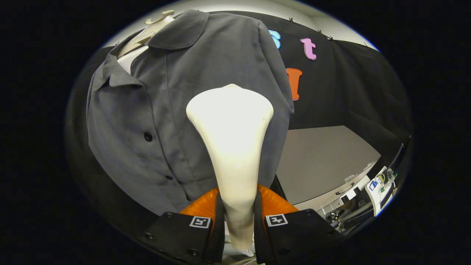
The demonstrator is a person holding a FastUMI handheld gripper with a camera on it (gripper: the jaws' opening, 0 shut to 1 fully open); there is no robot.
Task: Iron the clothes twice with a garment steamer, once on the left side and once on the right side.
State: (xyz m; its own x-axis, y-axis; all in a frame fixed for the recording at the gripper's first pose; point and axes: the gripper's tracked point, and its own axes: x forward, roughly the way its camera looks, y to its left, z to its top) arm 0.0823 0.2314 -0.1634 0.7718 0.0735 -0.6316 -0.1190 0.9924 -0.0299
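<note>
The way straight ahead of the gripper (238, 206) is blocked by the white steamer (231, 147) clamped between its fingers, and just beyond that head by the grey shirt (154, 110) hung on a white hanger (156, 23). Open room is seen right of the shirt, over the bare grey table (320, 165), bounded behind by the black cloth wall (353, 84).

No readable words, brands or numbers stand on anything here. The only signs are two small square black-and-white marker tags, one on each black finger of the claw (238, 221) at the bottom centre of the frame; they carry a block pattern, not letters or figures
</note>
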